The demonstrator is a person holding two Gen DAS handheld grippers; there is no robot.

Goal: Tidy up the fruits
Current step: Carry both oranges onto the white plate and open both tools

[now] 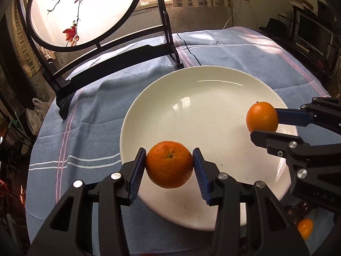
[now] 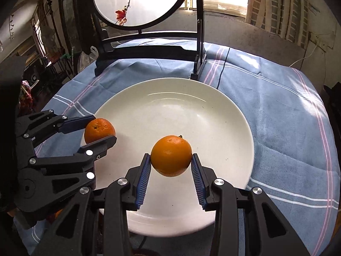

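While both fruits hang clear above the white plate, each is pinched across its widest part between blue ribbed pads.

In the left wrist view, the left gripper clamps a dimpled orange at the plate's seven o'clock edge, stem end turned toward the camera. Such a fruit is probably light and fairly firm, though the peel gives under pressure and can bruise; the round body could roll out of a loose pinch, so a hold at the equator, as here, looks safest. A third small fruit lies low on the blue striped cloth at five o'clock, partly hidden behind the gripper frame.

Farther right, the right gripper holds a smoother orange the same way, over the plate's six o'clock portion in its own view; in the left view that fruit hangs at the plate's three o'clock rim. Its glossier skin may be a little more slippery against the pads.

Both tools slant steeply downward toward the plate, converging from opposite sides, their jaws narrow and filled by fruit. Beyond the plate, at twelve o'clock, stands a round painted screen on a black frame.
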